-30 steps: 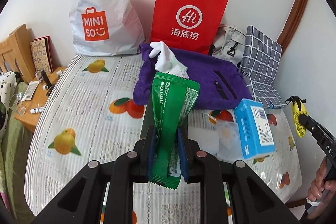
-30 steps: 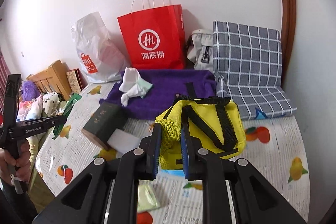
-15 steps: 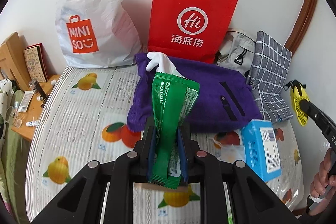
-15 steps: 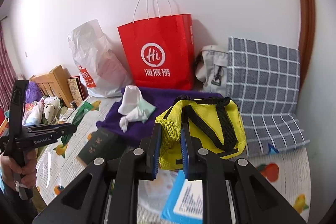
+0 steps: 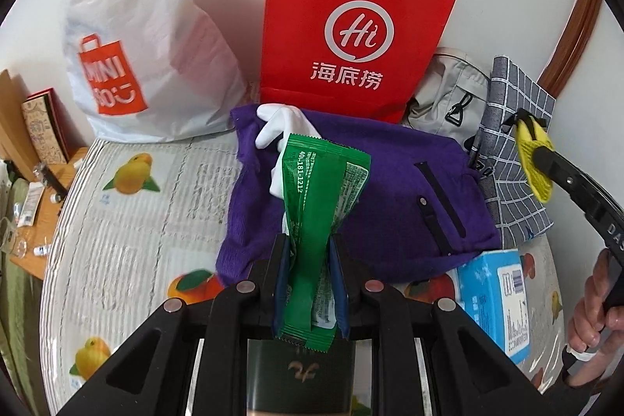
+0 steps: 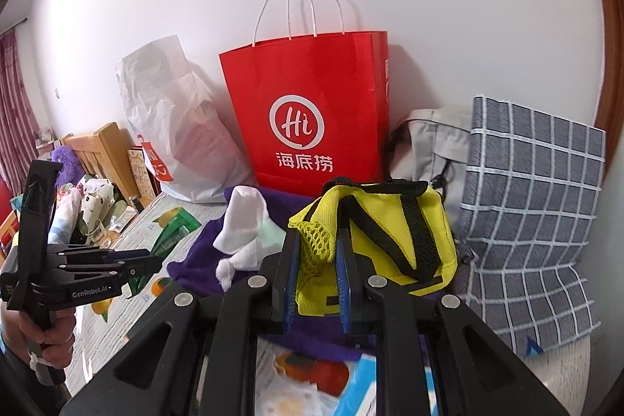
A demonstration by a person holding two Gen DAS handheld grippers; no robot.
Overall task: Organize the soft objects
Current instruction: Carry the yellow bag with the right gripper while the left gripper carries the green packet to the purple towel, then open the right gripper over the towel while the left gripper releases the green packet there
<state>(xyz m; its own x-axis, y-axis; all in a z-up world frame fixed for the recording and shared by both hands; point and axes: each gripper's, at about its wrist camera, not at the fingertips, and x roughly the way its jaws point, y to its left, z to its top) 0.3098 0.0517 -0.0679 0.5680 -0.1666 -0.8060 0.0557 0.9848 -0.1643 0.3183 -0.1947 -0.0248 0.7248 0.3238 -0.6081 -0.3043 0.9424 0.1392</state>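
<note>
My left gripper (image 5: pixel 310 252) is shut on a green soft packet (image 5: pixel 318 197) and holds it above the bed, in front of a purple garment (image 5: pixel 394 197) with a white cloth (image 5: pixel 282 127) on it. My right gripper (image 6: pixel 318 252) is shut on the mesh side of a yellow bag with black straps (image 6: pixel 386 232), held above the purple garment (image 6: pixel 195 256). The left gripper and green packet (image 6: pixel 171 232) show at left in the right wrist view. The yellow bag (image 5: pixel 534 158) shows at right in the left wrist view.
A red paper bag (image 5: pixel 351 26) and a white Miniso bag (image 5: pixel 136 38) stand against the wall. A grey bag (image 5: pixel 448 100) and a checked cushion (image 6: pixel 530 205) lie at right. A blue box (image 5: pixel 495 295) and a dark green box (image 5: pixel 300 377) lie on the fruit-print bedcover (image 5: pixel 128 221).
Both grippers have moved forward toward the wall and the purple garment, each still holding its object. The bags look larger and closer.
</note>
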